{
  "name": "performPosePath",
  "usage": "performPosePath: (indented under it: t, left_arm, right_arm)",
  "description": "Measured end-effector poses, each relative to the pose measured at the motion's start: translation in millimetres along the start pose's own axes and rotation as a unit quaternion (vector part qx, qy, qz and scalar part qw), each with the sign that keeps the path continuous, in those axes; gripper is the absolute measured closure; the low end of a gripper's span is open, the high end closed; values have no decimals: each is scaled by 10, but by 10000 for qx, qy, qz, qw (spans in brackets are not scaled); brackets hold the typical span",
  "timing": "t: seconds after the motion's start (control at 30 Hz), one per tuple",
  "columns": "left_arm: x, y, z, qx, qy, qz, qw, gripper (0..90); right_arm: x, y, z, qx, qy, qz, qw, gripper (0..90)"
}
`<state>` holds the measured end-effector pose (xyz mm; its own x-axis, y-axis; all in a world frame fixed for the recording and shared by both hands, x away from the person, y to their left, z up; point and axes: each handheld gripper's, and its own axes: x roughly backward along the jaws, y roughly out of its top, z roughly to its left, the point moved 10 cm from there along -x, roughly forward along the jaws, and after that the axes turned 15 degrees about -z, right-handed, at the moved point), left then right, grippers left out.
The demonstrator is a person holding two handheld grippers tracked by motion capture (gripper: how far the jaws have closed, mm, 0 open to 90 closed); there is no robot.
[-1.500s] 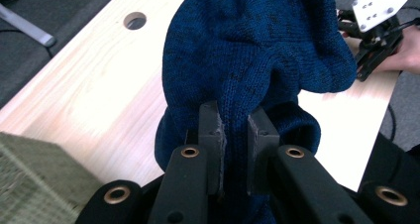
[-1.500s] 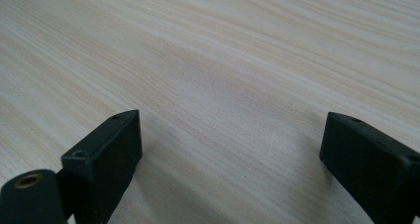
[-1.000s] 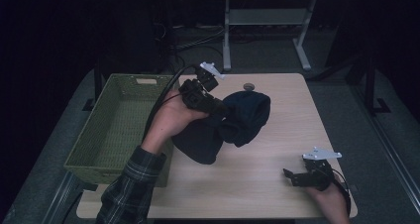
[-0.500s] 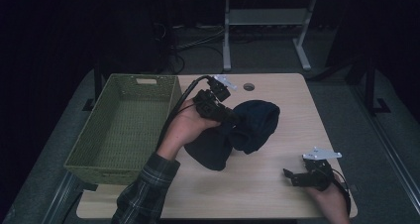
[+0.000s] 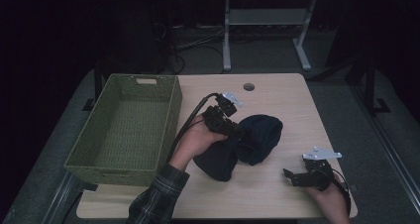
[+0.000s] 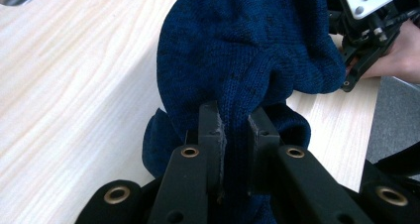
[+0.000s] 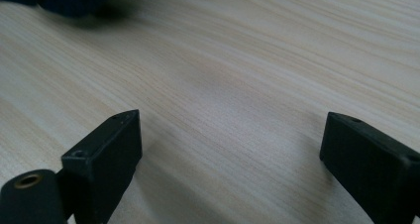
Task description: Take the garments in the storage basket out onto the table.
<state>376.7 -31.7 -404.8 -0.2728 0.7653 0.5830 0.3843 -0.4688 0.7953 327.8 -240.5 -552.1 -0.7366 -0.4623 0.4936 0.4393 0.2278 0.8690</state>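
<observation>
A dark blue knitted garment [image 5: 250, 143] lies bunched on the middle of the wooden table [image 5: 277, 97]. My left gripper [image 5: 236, 133] is shut on a fold of it; in the left gripper view the knit [image 6: 247, 55] is pinched between the two black jaws, with my left gripper [image 6: 233, 122] low over the table. My right gripper [image 5: 288, 175] rests near the table's front right, apart from the garment. In the right gripper view my right gripper [image 7: 228, 144] stands open with bare wood between its jaws.
A green woven basket [image 5: 89, 149] stands on the left part of the table, with nothing inside. A round cable hole [image 5: 248, 87] sits near the far edge. Metal table legs [image 5: 226, 35] and cables are on the floor behind.
My left gripper has carried the garment down and to the right, from above the table onto its surface. The right gripper has stayed in place.
</observation>
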Motion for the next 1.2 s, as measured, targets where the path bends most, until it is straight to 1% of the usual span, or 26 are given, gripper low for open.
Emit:
performPosePath:
  t: [0.07, 0.2, 0.27, 0.4, 0.53, 0.67, 0.73, 0.8, 0.83, 0.87, 0.97, 1.03, 1.1, 1.17, 1.2]
  left_arm:
    - [-59, -63, 10, 9, -29, 31, 10000, 804]
    - [-180, -177, 42, 174, -102, -4, 9998, 804]
    - [-228, -227, 62, 218, -116, 14, 9997, 804]
    - [-337, -348, 97, 310, -145, 109, 9994, 802]
    - [-418, -441, 118, 373, -166, 168, 9990, 797]
    - [-454, -483, 123, 404, -190, 159, 9989, 779]
    - [-452, -484, 130, 375, -171, 146, 9990, 732]
    - [-439, -478, 142, 321, -123, 136, 9993, 639]
    - [-426, -470, 140, 329, -130, 133, 9993, 592]
    - [-400, -461, 152, 263, -87, 136, 9995, 546]
    - [-321, -419, 138, 185, -52, 31, 9998, 456]
    - [-261, -390, 129, 110, 5, -44, 9999, 421]
    - [-182, -356, 124, 8, 98, -137, 9999, 406]
    - [-103, -325, 110, -33, 178, -260, 9995, 397]
    - [-47, -319, 100, -73, 213, -281, 9994, 398]
  right_arm:
    - [-1, 0, -2, 10, 2, -5, 10000, 90]
    - [-1, 0, -2, 8, 0, -4, 10000, 90]
    - [-2, 0, -3, 10, -5, -4, 10000, 90]
    - [-3, -1, -7, 28, -7, -6, 10000, 90]
    - [-3, -1, -8, 27, -15, -4, 10000, 90]
    - [-3, -1, -8, 27, -15, -3, 10000, 90]
    - [-3, -1, -8, 27, -15, -3, 10000, 90]
    - [-3, -1, -8, 26, -15, -3, 10000, 90]
    - [-3, -1, -8, 25, -15, -2, 10000, 90]
    - [-3, -1, -8, 25, -15, -3, 10000, 90]
    - [-3, -1, -8, 25, -15, -3, 10000, 90]
    - [-4, 0, -6, 16, -15, -7, 10000, 90]
    - [-2, -1, -6, 25, -10, -4, 10000, 90]
    - [-1, -2, -5, 19, -9, 0, 10000, 90]
    - [-2, -1, -5, 21, -8, -3, 10000, 90]
